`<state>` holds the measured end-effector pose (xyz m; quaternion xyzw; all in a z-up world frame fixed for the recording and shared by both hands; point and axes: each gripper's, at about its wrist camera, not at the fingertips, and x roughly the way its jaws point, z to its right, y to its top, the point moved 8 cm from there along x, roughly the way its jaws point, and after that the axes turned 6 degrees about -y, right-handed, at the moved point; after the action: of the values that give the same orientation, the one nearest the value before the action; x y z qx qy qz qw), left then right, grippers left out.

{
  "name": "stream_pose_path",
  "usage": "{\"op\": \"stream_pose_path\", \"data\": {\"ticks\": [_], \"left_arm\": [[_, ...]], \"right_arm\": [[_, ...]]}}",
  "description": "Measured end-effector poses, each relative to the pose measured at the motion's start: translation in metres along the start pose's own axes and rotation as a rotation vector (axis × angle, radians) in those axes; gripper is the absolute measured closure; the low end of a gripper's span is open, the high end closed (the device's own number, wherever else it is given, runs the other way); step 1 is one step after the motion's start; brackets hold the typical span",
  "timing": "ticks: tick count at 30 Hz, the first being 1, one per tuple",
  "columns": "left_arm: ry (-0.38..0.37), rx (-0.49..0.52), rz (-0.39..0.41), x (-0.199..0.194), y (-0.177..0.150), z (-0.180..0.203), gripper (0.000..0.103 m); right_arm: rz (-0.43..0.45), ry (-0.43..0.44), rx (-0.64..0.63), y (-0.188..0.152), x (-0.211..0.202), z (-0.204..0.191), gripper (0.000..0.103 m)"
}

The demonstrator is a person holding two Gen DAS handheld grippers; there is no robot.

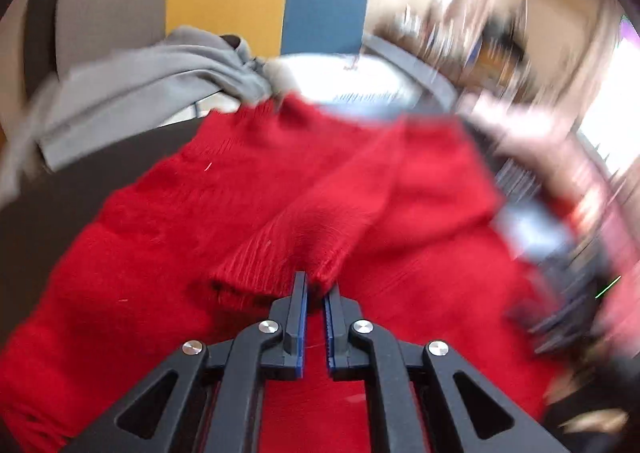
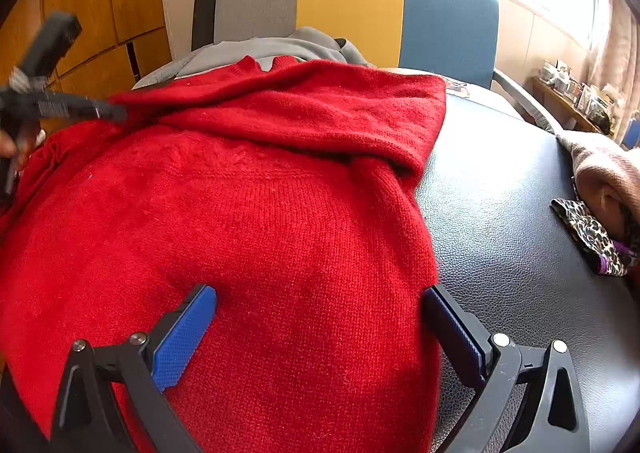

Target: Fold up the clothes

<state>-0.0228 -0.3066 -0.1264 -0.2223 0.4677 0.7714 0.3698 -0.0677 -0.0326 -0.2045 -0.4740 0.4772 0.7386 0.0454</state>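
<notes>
A red knitted sweater [image 2: 280, 213] lies spread on the black leather-look table [image 2: 500, 213], one sleeve folded across its upper part. In the left wrist view the ribbed cuff [image 1: 272, 265] of a sleeve runs into the tips of my left gripper [image 1: 316, 287], whose jaws stand almost together, shut on the cuff's edge. The right wrist view shows that gripper [image 2: 114, 113] at the sweater's far left edge. My right gripper [image 2: 320, 327] is open wide over the sweater's near part. One blue pad [image 2: 184, 333] rests on the knit and the other [image 2: 452, 327] sits at the sweater's right edge.
A grey garment [image 2: 280, 47] lies behind the sweater, in front of a chair back [image 2: 352, 9] in grey, yellow and blue. A beige garment [image 2: 604, 169] and a leopard-print cloth [image 2: 588, 233] sit at the table's right side. Bare table shows between them and the sweater.
</notes>
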Motion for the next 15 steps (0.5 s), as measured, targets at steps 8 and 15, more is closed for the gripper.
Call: {"op": "stream_pose_path", "data": {"ticks": [8, 15], "left_arm": [[-0.338, -0.411, 0.175, -0.048, 0.055, -0.039, 0.098], [-0.076, -0.574, 0.044, 0.010, 0.023, -0.112, 0.098]], "right_arm": [[-0.001, 0.001, 0.003, -0.001, -0.001, -0.001, 0.000], [-0.003, 0.001, 0.002, -0.001, -0.001, -0.001, 0.000]]}}
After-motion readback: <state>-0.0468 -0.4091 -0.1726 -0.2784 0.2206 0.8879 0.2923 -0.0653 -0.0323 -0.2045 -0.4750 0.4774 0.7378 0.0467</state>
